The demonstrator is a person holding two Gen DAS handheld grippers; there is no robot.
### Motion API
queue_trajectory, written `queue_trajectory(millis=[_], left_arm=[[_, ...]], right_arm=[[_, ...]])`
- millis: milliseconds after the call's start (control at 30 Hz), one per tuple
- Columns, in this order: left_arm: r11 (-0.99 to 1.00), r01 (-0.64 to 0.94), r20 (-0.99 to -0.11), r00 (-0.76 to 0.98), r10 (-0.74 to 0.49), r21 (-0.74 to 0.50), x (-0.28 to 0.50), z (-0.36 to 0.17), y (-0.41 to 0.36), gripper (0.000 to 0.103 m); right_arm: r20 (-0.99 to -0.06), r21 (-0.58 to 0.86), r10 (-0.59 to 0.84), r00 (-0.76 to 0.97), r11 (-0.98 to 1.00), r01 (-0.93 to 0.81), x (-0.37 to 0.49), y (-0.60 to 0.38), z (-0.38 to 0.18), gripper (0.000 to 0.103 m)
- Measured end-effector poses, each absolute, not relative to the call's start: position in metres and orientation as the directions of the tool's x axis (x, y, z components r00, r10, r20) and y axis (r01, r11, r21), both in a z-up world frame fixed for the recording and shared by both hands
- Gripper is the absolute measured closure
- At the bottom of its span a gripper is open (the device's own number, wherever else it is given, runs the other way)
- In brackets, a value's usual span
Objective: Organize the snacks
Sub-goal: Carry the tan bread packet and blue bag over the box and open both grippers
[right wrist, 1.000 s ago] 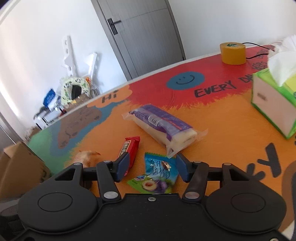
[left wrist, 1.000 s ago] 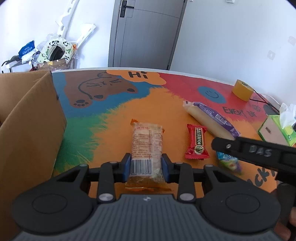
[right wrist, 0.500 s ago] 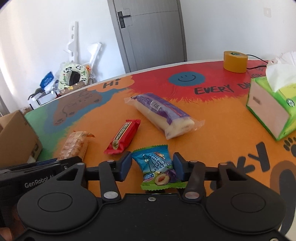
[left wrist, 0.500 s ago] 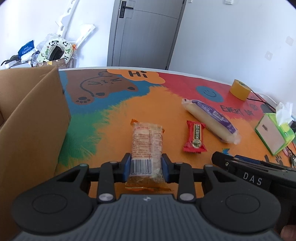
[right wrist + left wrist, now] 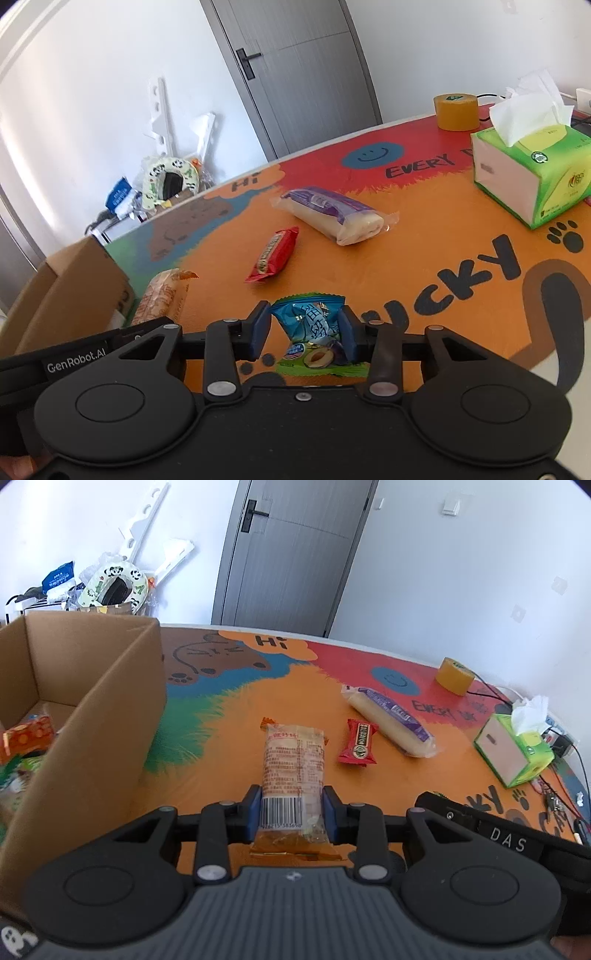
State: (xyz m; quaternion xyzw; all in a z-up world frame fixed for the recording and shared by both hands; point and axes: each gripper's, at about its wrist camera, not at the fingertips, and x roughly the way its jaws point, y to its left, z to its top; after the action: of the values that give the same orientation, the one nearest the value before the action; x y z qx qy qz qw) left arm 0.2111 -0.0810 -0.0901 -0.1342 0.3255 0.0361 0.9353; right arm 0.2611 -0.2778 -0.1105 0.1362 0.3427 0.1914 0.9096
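My left gripper (image 5: 292, 814) is shut on a clear-wrapped biscuit pack (image 5: 291, 768) and holds it above the table. My right gripper (image 5: 306, 334) is shut on a blue plum candy bag (image 5: 313, 332), lifted off the table. A red snack bar (image 5: 357, 743) and a long purple-wrapped roll (image 5: 388, 716) lie on the colourful table; they also show in the right wrist view, the red bar (image 5: 274, 254) and the roll (image 5: 334, 215). An open cardboard box (image 5: 92, 716) stands at the left with snack packs (image 5: 27, 734) inside.
A green tissue box (image 5: 532, 173) and a roll of yellow tape (image 5: 456, 112) stand at the table's right and far side. Cables (image 5: 554, 738) lie by the right edge. A door and clutter stand beyond the table.
Both grippers have risen with their snacks. The left view now looks over the box wall into the box. The right gripper has pulled back and closed on the candy bag.
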Motion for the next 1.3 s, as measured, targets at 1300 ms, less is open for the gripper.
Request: queue_trajectory(millis=[1300], left_arm=[[0.949,-0.220,-0.463,0.881,0.093,-0.228,0.118,-0.021,-0.015,0.070]], right_arm=[[-0.406,0.361,0.603,0.687,0.796,-0.486,0.199,-0.208,-0.035,0.073]])
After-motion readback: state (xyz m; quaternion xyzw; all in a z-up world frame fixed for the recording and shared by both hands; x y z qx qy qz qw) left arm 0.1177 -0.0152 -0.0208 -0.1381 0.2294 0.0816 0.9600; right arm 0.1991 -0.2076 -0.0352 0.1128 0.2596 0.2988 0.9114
